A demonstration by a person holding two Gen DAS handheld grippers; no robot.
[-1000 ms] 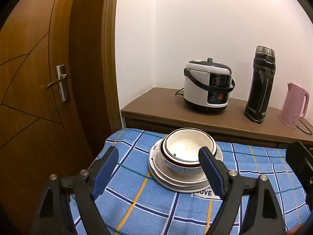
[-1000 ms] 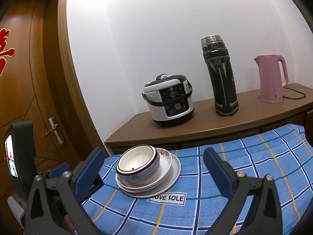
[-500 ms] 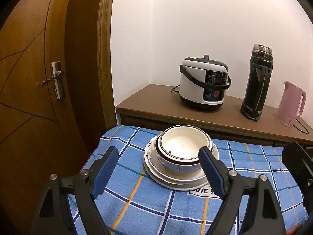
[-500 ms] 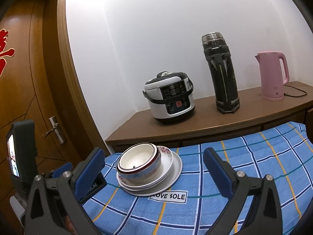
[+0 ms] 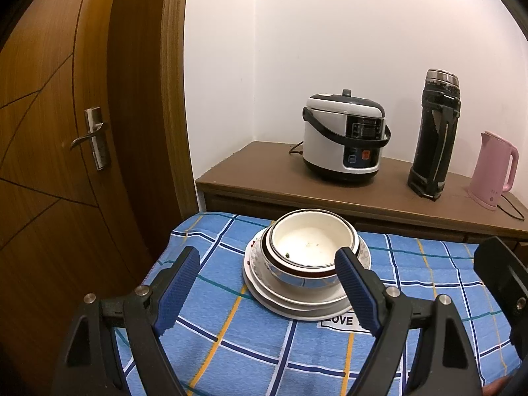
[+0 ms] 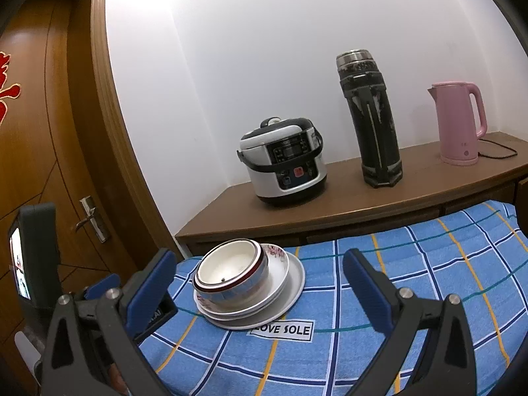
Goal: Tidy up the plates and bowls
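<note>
A white bowl with a dark red rim (image 5: pixel 310 247) (image 6: pixel 231 270) sits on top of a stack of white plates (image 5: pixel 297 307) (image 6: pixel 290 283) on a blue checked tablecloth (image 5: pixel 247 346) (image 6: pixel 412 264). A flowered dish shows between bowl and plates. My left gripper (image 5: pixel 267 290) is open and hangs just in front of the stack, holding nothing. My right gripper (image 6: pixel 260 287) is open too, to the right and nearer than the stack, with nothing between its fingers. Part of the left gripper (image 6: pixel 102 290) shows at the left of the right wrist view.
Behind the table runs a brown sideboard (image 5: pixel 264 178) (image 6: pixel 363 204) with a rice cooker (image 5: pixel 343 138) (image 6: pixel 283 161), a tall black flask (image 5: pixel 435 135) (image 6: pixel 369 122) and a pink kettle (image 5: pixel 495 171) (image 6: pixel 458 122). A wooden door with a lever handle (image 5: pixel 89 135) stands at the left.
Both grippers have drawn back and risen a little, so the stack sits slightly farther away. Both stay open. The bowl and plates have not moved.
</note>
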